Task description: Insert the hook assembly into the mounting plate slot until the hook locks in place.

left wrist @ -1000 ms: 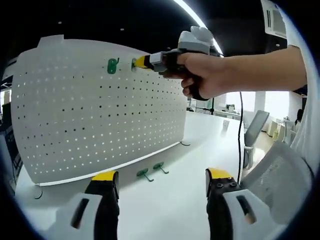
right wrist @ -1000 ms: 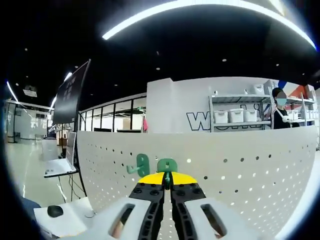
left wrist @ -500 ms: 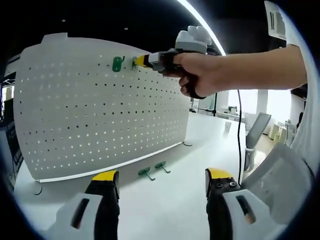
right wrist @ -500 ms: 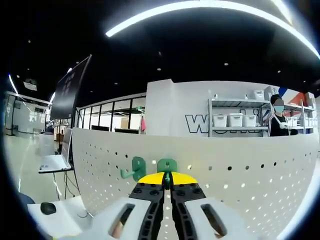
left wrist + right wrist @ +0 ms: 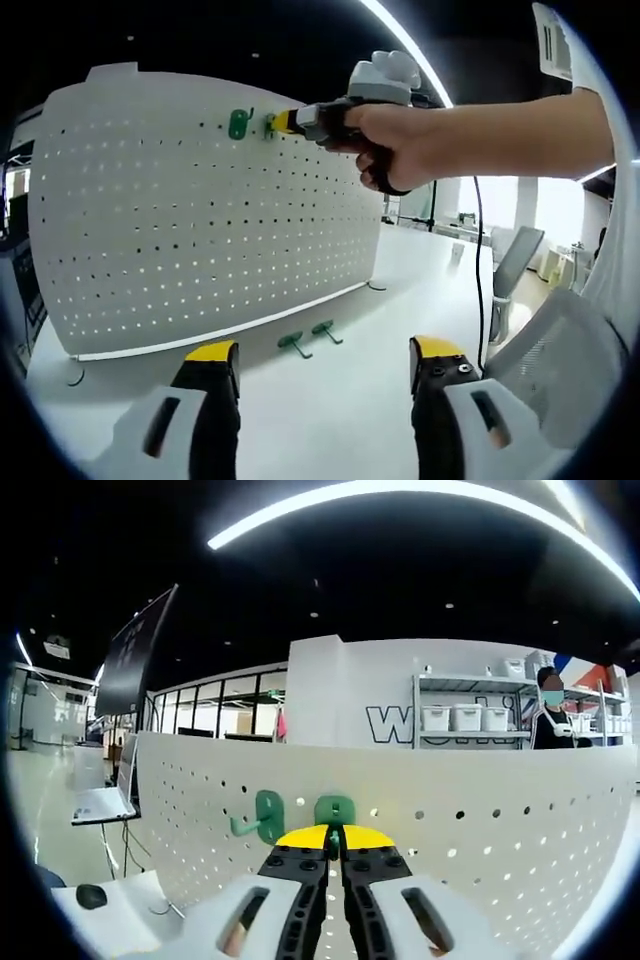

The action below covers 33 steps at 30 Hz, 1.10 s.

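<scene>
1. On the white desk stood a large white perforated metal pegboard.
2. Right gripper, its jaws clenched on a green plastic hook, pressed it against the board's top row, beside a mounted green hook.
3. Left gripper hung released above the desk.
4. Two spare green hooks lay below the board.

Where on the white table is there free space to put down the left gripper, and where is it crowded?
The white table is bare between the left gripper and the two loose green hooks lying before the white perforated board. Bare table also runs rightward past the board's foot. The board's top edge is crowded: a mounted green hook, and the right gripper pressing in another.
</scene>
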Tool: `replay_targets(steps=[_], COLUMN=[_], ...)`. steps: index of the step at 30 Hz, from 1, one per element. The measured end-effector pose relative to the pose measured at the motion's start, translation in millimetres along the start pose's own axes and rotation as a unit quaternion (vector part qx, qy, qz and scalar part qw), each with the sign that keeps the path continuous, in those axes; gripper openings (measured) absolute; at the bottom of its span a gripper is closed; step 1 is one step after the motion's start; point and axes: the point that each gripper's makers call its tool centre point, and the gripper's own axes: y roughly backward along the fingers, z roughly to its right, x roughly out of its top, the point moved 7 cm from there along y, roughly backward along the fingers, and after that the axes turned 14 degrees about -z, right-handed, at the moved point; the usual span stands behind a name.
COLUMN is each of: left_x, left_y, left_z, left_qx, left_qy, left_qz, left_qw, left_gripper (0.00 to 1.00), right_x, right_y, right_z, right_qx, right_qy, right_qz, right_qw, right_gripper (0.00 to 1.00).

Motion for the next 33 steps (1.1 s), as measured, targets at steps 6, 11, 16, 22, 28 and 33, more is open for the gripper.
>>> replay_targets(steps=[6, 11, 16, 22, 28, 33], left_x=[1.5, 1.8, 4.9, 7.0, 8.0, 8.2], left_y=[2, 0, 1, 2, 4, 5], left_z=[0.0, 2.9, 7.2, 5.8, 3.9, 5.3], left_qx=[0.004, -0.002, -0.008, -0.006, -0.001, -0.002], left_qy=[0.001, -0.001, -0.002, 0.003, 0.006, 0.003], left_qz=[0.007, 0.010, 0.016, 0.023, 0.027, 0.025], left_qw=[1.0000, 1.0000, 0.9998, 0.9997, 0.9996, 0.9997], left_gripper=[0.70, 0.70, 0.70, 0.70, 0.70, 0.69], right_x=[-0.7, -2.0, -2.4, -3.7, -4.4, -4.1], right_y=[-2, -3, -4, -6, -4, -1], right_z=[-5, -8, -10, -12, -11, -10], right_qx=[-0.033, -0.057, -0.069, -0.078, -0.075, -0.058], right_qy=[-0.021, -0.037, -0.052, -0.071, -0.066, -0.065], right_qz=[0.001, 0.006, 0.007, 0.005, 0.002, 0.000], right_qw=[0.9993, 0.9977, 0.9962, 0.9944, 0.9950, 0.9962], right_gripper=[0.01, 0.01, 0.01, 0.02, 0.02, 0.03])
